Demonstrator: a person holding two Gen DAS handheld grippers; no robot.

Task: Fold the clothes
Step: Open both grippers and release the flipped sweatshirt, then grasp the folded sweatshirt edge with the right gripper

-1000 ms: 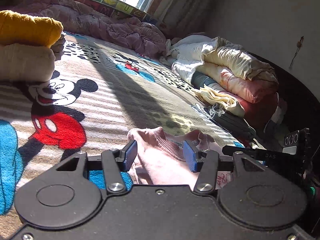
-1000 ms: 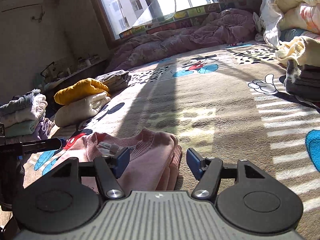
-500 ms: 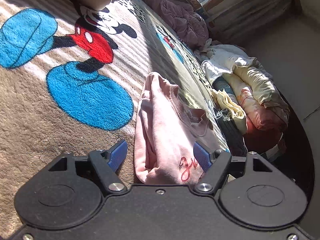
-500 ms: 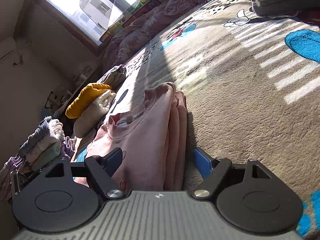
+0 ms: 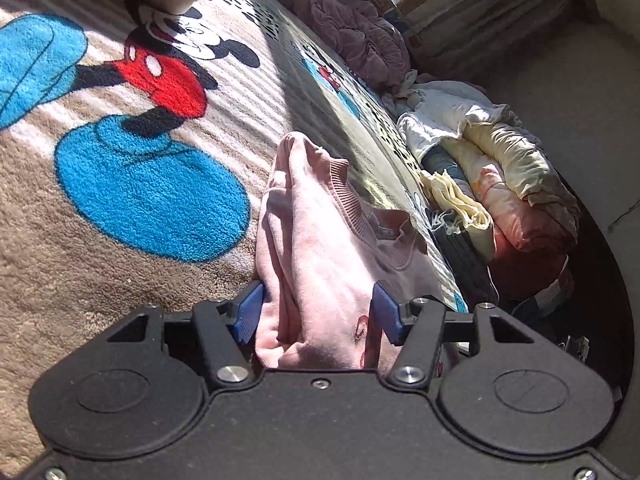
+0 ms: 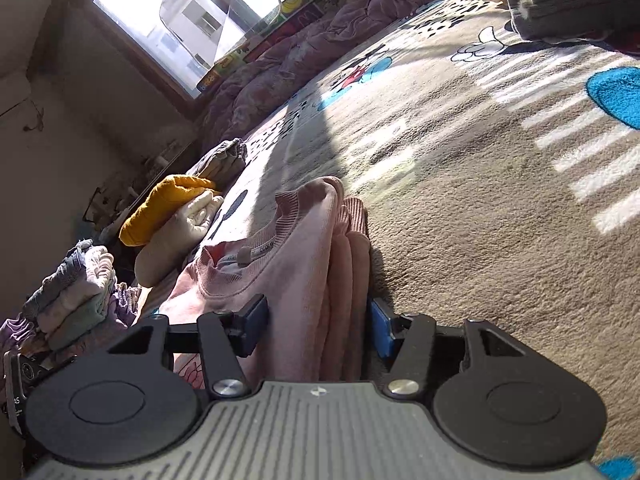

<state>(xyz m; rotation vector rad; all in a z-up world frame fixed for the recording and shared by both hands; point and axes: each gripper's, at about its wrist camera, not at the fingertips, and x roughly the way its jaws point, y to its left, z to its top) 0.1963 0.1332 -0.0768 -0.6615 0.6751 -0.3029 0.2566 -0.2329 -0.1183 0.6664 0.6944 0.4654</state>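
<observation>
Seen from the left wrist camera, tilted: at far left, a plush tan blanket point(image 5: 72, 264) printed with a cartoon mouse point(image 5: 160, 76) in red shorts and big blue shapes. Toward the middle, a folded pink sweatshirt point(image 5: 320, 248) lying on that blanket, ribbed collar up, red lettering partly hidden near the bottom edge. Around its near end, the left gripper point(image 5: 318, 314), blue pads on both sides of the bunched fabric, jaws closing, left pad touching the cloth, right pad pressed against it. Farther right, a heap of rolled bedding point(image 5: 508, 184) in cream, peach and red beside a plain wall, and a rumpled mauve quilt point(image 5: 352, 36) along the top below a window. Seen from the right wrist camera, also tilted: at far left, a stack of folded clothes point(image 6: 76, 292) in grey, cream and green; next, a mustard-yellow garment point(image 6: 168, 204) folded on top of a cream one point(image 6: 172, 240). In the middle, the same pink sweatshirt point(image 6: 304, 264), several folded layers on edge, neck label showing. Clamped around those layers, the right gripper point(image 6: 318, 326), jaws closing, dark pad at left and blue pad at right both against the fabric. To the right, open blanket with pale stripes and a blue patch; at top right, a dark grey folded garment point(image 6: 576, 4).
</observation>
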